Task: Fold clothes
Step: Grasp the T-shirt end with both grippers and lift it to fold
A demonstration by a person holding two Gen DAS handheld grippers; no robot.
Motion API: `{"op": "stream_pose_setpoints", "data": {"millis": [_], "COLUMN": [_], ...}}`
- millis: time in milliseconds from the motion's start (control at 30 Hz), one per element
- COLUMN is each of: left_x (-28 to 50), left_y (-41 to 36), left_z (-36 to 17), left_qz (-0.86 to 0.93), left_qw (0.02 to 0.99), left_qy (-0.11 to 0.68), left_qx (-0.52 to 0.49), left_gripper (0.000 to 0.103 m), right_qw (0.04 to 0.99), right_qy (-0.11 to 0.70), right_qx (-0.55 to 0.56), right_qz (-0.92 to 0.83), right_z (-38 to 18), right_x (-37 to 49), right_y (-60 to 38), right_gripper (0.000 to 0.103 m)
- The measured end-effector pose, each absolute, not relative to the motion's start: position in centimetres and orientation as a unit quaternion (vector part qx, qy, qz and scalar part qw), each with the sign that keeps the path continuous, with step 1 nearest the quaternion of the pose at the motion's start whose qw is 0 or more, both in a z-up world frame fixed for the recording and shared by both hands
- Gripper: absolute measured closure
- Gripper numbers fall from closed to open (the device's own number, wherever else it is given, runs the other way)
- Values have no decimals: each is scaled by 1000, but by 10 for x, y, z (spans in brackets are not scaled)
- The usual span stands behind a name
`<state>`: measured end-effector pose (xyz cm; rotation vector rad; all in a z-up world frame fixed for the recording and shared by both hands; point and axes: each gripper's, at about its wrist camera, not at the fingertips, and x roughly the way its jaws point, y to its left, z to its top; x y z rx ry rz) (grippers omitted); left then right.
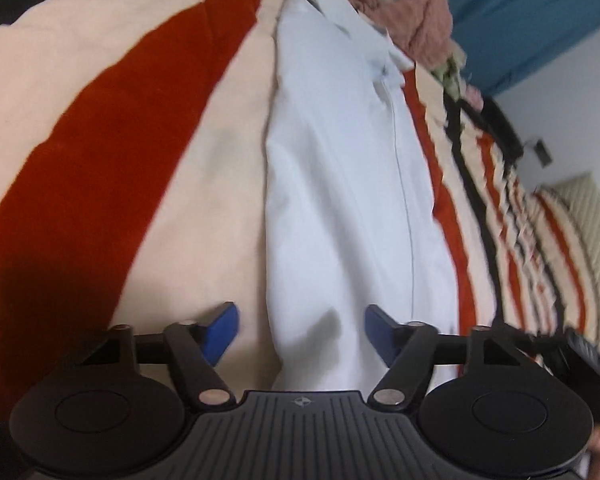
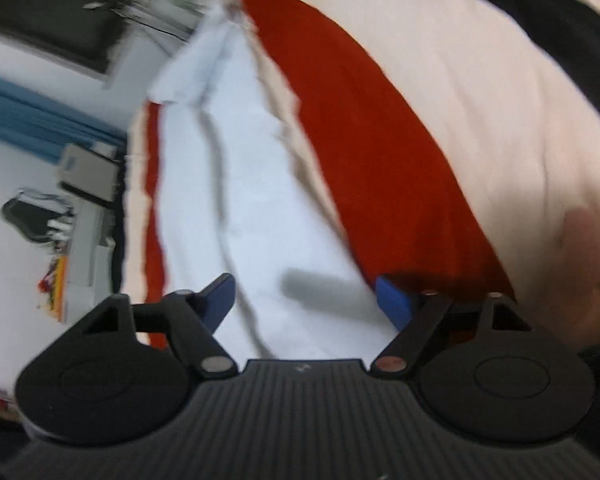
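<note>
A long white garment, folded narrow, lies on a bedspread with broad cream, red and black stripes. In the left wrist view it runs from between the fingers up toward a heap of other clothes at the far end, where something pink and something with a green print are piled. A thin seam runs down its length.

The left gripper hangs over the near end of the garment with its jaws apart. The left blue pad is over cream bedspread just beside the garment's edge, the right pad over the white cloth. Neither pad presses the fabric; nothing is held.

The right gripper is also over the garment, its jaws wide apart. The white cloth fills the gap between them, with a dark shadow lying on it. Its left pad sits over the white cloth, its right pad at the garment's edge where the red stripe begins. The pads do not grip anything. Part of a hand shows at the right edge of this blurred view.
</note>
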<state>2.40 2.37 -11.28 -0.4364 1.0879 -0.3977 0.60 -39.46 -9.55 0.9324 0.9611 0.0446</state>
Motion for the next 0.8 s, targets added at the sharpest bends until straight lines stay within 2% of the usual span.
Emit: {"op": "stream_pose_setpoints", "data": {"millis": [33,67,100,133,167,200,233,267,433,567,700,767,800], "left_x": [21,19,17,14,13,11,9,8,10,18,17,17,17], "left_y": [21,20,22,27,33,41,51,59,67,60,46,36,33], "left_z": [-113,-114,-114,-113,-110,-107,-106,-107,-116,-119,-120,-123,-124], "left_qz": [-188,-191,-194,-193,-191,-191,-191,-188,-174,-162,-184,-191,-190], "left_qw": [816,815,814,817,819,819,815,810,792,785,787,784,784], "left_qy": [510,512,510,502,492,481,473,470,489,516,530,543,548], "left_qx": [-196,-194,-199,-210,-225,-247,-274,-296,-322,-302,-256,-232,-222], "left_gripper": [73,102,101,101,101,101,101,101,98,61,55,55,59], "right_qw": [784,785,785,785,784,782,781,780,791,788,787,779,771], "right_qy": [450,455,463,471,480,486,491,492,490,504,520,533,543], "right_qx": [428,420,411,401,392,388,385,382,365,354,332,328,331], "right_qz": [20,23,27,32,38,41,45,52,30,3,16,29,38], "right_z": [-99,-101,-102,-103,-105,-106,-106,-105,-102,-108,-109,-112,-114], "right_x": [6,8,10,11,11,12,10,3,-4,-1,-1,-2,-3], "right_y": [-389,-384,-379,-373,-372,-370,-369,-370,-371,-370,-359,-353,-349], "right_gripper": [25,28,29,38,51,59,75,82,80,72,63,51,49]}}
